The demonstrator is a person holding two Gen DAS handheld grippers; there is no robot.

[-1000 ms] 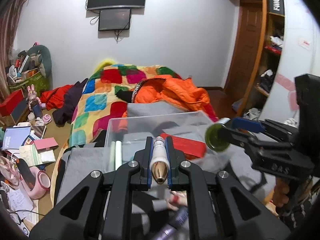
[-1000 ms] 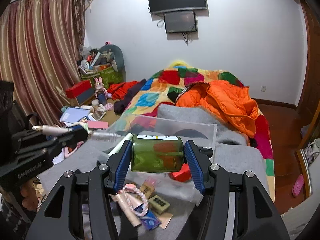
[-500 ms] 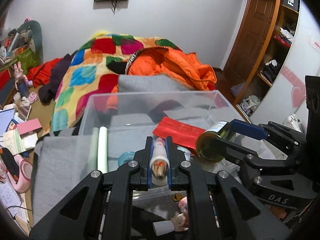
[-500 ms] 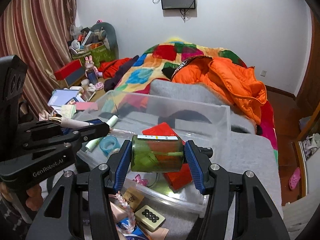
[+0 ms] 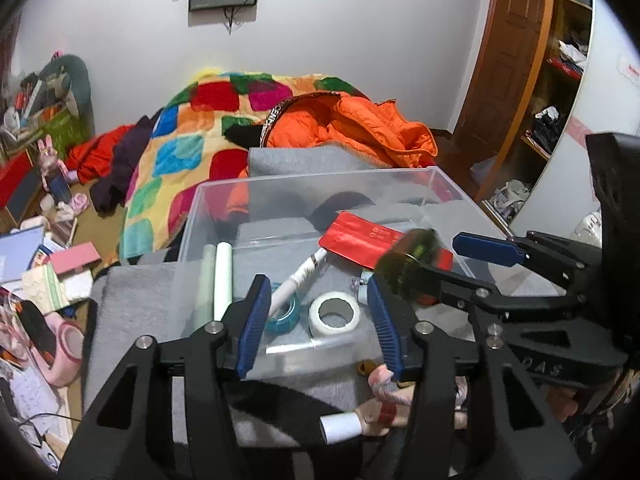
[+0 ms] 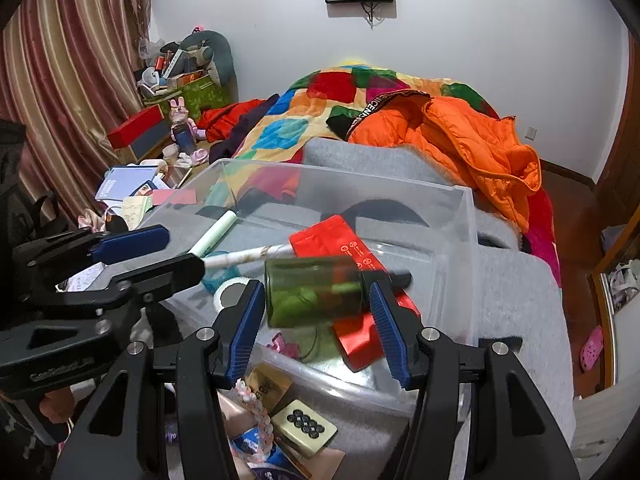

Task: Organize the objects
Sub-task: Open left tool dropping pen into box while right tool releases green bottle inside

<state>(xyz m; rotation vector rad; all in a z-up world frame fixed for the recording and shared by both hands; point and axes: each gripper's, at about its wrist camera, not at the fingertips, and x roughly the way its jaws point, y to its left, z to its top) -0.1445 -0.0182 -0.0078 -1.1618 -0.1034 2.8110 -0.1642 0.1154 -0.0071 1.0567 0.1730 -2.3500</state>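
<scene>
1. Currently, the left gripper (image 5: pixel 316 280) hangs over the near edge of a clear plastic bin (image 5: pixel 440 176). Its jaws are apart and opening, and the pads press on nothing.
2. Beyond the left jaws, a white pen-shaped tube (image 5: pixel 298 280) lies slanted on the bin floor. Its near end rests at a blue tape ring (image 5: pixel 286 314).
3. Just right of the blue ring, a white tape roll (image 5: pixel 334 314) lies flat in the bin.
4. Along the bin's left wall lies a pale green tube (image 5: pixel 222 276), pointing from near to far.
5. The right gripper (image 6: pixel 315 285) is over the near right part of the bin. A green bottle (image 6: pixel 312 296) lies crosswise between its 2 jaws.
6. The bottle is blurred and slightly tilted, while the jaws are sharp. A narrow gap seems to show at its right end, so it cannot be told whether the pads clamp it.
7. Below the bottle, a red packet (image 6: pixel 332 240) lies in the bin and runs toward the far left.
8. The bin sits on a grey blanket (image 6: pixel 516 292) spread over a bed.
9. On the blanket, just near of the bin, lie a gold box with black dots (image 6: pixel 304 426) and a braided cord (image 6: pixel 256 412).
10. Far behind the bin, an orange jacket (image 6: pixel 460 136) lies on a patchwork quilt (image 6: pixel 288 128).
</scene>
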